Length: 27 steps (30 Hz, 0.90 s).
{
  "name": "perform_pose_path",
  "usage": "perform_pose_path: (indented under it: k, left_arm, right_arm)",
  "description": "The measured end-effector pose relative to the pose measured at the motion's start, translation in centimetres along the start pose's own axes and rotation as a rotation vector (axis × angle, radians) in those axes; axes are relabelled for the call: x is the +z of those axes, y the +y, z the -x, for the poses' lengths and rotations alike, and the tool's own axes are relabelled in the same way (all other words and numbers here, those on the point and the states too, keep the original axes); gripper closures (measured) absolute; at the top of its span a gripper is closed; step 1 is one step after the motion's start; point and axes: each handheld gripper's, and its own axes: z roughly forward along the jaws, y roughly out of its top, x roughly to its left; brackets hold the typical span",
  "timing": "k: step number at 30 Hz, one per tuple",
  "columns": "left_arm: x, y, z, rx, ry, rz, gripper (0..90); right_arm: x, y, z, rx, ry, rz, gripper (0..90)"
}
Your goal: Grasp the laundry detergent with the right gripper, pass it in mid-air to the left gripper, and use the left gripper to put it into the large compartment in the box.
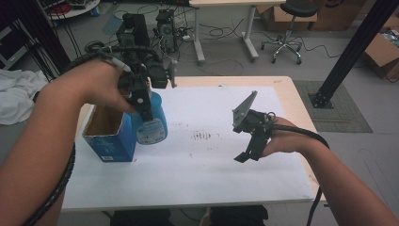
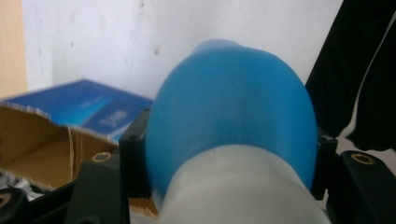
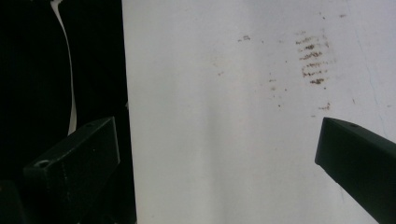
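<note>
I've got the rounded blue plastic bottle (image 1: 151, 123) clamped in my left gripper (image 1: 142, 106), lifted just beside the open blue cardboard box (image 1: 109, 136), not yet inside, while my right gripper (image 1: 248, 151) hangs open over the white tabletop (image 1: 211, 165).

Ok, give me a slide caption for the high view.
Left gripper holds a blue plastic bottle beside an open blue cardboard box; right gripper hovers open.

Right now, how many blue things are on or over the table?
2. A blue bottle is held up in the left tongs, beside the box. An open blue box stands on the table's left side. Nothing else blue shows.
</note>
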Motion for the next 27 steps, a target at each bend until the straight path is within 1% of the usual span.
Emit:
perform_pose_path:
  k: [3, 6, 8, 9, 11, 12, 14, 18, 22, 24, 27]
  left_arm:
    - [-0.8, -0.6, -0.6, -0.067, -0.02, -0.006, 38.1]
    - [-1.6, -1.3, -1.3, -0.135, -0.053, -0.005, 38.1]
    - [-2.0, -1.7, -1.7, -0.17, -0.07, 0.001, 38.1]
    - [-2.3, -2.1, -2.1, -0.201, -0.083, 0.007, 38.1]
    - [-2.7, -2.6, -2.5, -0.246, -0.101, 0.015, 38.1]
    - [-3.0, -3.0, -2.8, -0.285, -0.105, 0.017, 38.1]
    - [-3.4, -3.5, -3.3, -0.34, -0.098, 0.025, 38.1]
    - [-3.8, -4.6, -4.4, -0.496, -0.106, 0.023, 38.1]
    - [-3.8, -5.4, -5.3, -0.603, -0.099, 0.009, 38.1]
    - [-3.8, -5.9, -5.8, -0.656, -0.105, -0.001, 38.1]
    - [-3.9, -6.7, -6.6, -0.764, -0.115, -0.003, 38.1]
  right_arm:
    - [-0.5, 0.0, 0.2, 0.001, 0.005, -0.027, 0.0]
    - [-0.8, 0.0, 0.4, 0.003, 0.005, -0.053, 0.0]
    - [-1.0, -0.1, 0.5, 0.011, 0.005, -0.076, 0.0]
    - [-1.0, -0.2, 0.6, 0.007, 0.003, -0.08, 0.0]
    - [-1.1, -0.3, 0.8, 0.011, 0.009, -0.096, 0.0]
    - [-1.2, -0.3, 0.8, 0.011, 0.008, -0.106, 0.0]
    - [-1.4, -0.4, 0.8, 0.011, 0.006, -0.119, 0.0]
    - [-1.8, -0.6, 0.8, 0.013, 0.0, -0.132, 0.0]
    - [-2.1, -0.8, 0.8, 0.007, -0.01, -0.142, 0.0]
    - [-2.2, -0.9, 0.8, 0.008, -0.011, -0.145, 0.0]
    - [-2.2, -1.1, 0.9, 0.013, -0.012, -0.153, 0.0]
